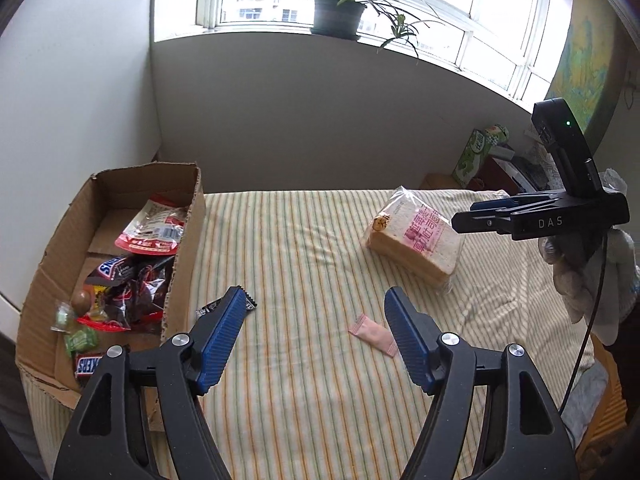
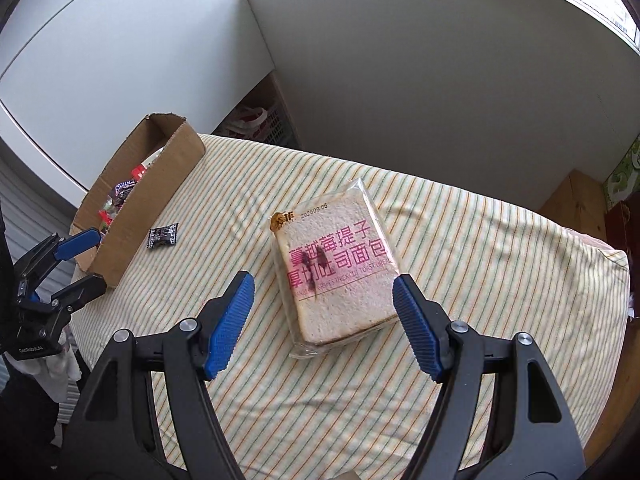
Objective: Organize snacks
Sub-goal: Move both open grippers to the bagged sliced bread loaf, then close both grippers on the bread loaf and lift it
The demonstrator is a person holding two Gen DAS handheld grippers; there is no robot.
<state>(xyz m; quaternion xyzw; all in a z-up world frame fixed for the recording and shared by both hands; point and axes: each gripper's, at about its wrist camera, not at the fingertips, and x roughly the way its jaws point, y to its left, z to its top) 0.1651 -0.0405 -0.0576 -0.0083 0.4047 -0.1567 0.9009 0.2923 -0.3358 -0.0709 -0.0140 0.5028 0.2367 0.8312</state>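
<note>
Both grippers apart, empty. Right gripper (image 2: 324, 300) w/ bread pack (image 2: 334, 268) lying between its tips on the bed (image 2: 480, 260). Left gripper (image 1: 314, 312) near pink sachet (image 1: 374, 334); box (image 1: 188, 216) w/ snacks at left.

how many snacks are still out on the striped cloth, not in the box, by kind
Wrapped toast bread: 1
Small black wrapped candy: 1
Pink sachet: 1
Total on the striped cloth, outside the cardboard box: 3
</note>
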